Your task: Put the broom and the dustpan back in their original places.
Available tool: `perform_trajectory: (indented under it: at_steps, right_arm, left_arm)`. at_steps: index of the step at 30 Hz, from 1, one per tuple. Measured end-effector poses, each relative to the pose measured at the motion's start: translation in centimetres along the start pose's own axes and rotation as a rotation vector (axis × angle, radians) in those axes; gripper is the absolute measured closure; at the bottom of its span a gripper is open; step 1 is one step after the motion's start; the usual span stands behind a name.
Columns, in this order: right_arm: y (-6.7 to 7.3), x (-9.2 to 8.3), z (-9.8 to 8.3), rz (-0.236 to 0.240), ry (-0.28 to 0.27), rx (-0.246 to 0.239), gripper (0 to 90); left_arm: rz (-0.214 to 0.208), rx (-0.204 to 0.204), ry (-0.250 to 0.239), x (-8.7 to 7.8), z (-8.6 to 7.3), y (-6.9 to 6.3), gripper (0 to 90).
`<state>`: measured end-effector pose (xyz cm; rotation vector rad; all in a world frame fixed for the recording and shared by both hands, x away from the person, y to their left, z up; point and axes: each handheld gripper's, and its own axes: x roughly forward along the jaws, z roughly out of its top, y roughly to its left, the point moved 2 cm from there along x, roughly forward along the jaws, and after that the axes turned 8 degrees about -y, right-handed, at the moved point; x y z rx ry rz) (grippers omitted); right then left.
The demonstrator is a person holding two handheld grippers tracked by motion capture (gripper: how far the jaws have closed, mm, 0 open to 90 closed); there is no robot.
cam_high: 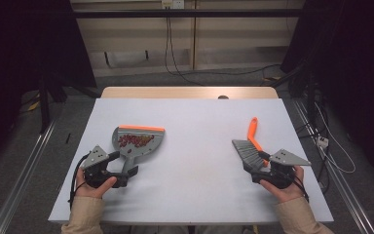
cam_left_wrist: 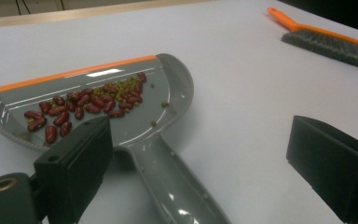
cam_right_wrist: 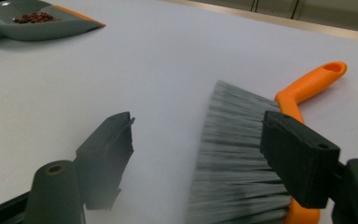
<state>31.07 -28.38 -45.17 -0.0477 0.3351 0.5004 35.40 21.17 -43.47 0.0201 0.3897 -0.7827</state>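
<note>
A grey dustpan [cam_high: 126,145] with an orange lip lies left of centre on the white table [cam_high: 199,165], holding a pile of red beans [cam_high: 135,140] and some small green ones. In the left gripper view the beans [cam_left_wrist: 84,107] lie in the dustpan [cam_left_wrist: 177,79]. Its handle [cam_left_wrist: 177,186] runs between the open jaws of my left gripper [cam_left_wrist: 198,123], touching neither pad. At the right lies a brush [cam_high: 249,148] with grey bristles and an orange handle. My right gripper [cam_right_wrist: 199,119] stands open with the brush's bristles [cam_right_wrist: 237,140] between its jaws.
A wooden strip [cam_high: 190,92] runs along the table's far edge. Cables [cam_high: 175,63] lie on the floor behind, and metal rails [cam_high: 19,170] flank the table. The stretch of table between dustpan and brush is bare.
</note>
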Motion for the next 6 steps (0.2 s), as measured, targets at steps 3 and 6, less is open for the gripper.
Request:
perform_trajectory:
  at_steps: [3, 6]
  right_arm:
    - [0.15, -0.11, -0.22, 0.016, 0.001, -0.007, 25.5]
    - [0.14, 0.03, -0.26, 0.02, -0.002, -0.001, 25.3]
  left_arm:
    - [-0.001, 0.001, -0.005, 0.07, 0.0, 0.08, 7.1]
    - [-0.008, -0.001, -0.019, 0.06, 0.06, 0.05, 7.1]
